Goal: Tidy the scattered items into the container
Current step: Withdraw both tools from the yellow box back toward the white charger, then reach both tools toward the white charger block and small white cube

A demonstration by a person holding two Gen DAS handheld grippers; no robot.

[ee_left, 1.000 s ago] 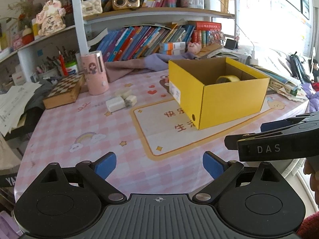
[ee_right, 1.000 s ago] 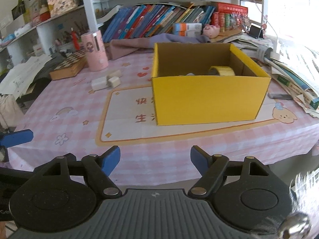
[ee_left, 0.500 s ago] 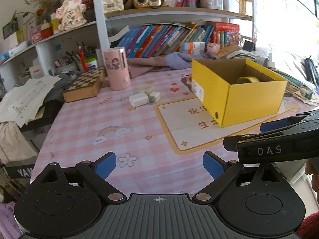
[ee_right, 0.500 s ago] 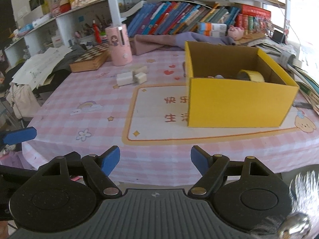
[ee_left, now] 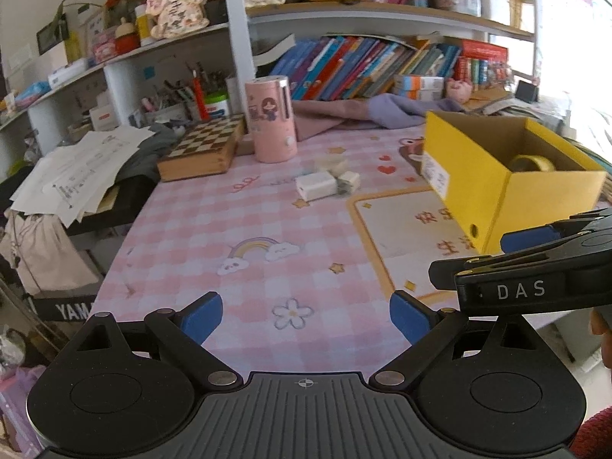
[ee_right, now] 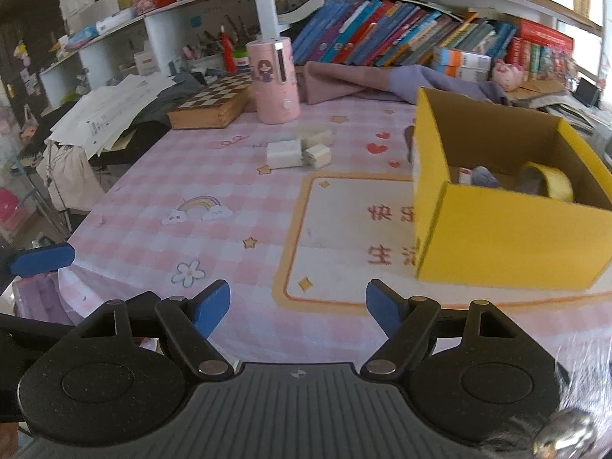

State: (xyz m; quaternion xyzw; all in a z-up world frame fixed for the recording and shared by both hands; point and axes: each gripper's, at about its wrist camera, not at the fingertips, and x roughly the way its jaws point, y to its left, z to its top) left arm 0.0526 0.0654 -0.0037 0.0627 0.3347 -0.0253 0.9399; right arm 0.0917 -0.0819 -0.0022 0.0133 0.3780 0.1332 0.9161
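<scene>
Left gripper (ee_left: pixel 306 315) and right gripper (ee_right: pixel 298 306), jaws apart (both empty)

Yellow box and the white blocks still out on my table

The yellow cardboard box (ee_right: pixel 508 244) stands open-topped on the right of the pink checked tablecloth, with a roll of yellow tape (ee_right: pixel 550 183) leaning inside and some small items I cannot make out beside it. Three small white blocks (ee_right: pixel 298 149) lie huddled together, touching, well apart from the box, near the pink cylinder.
</scene>
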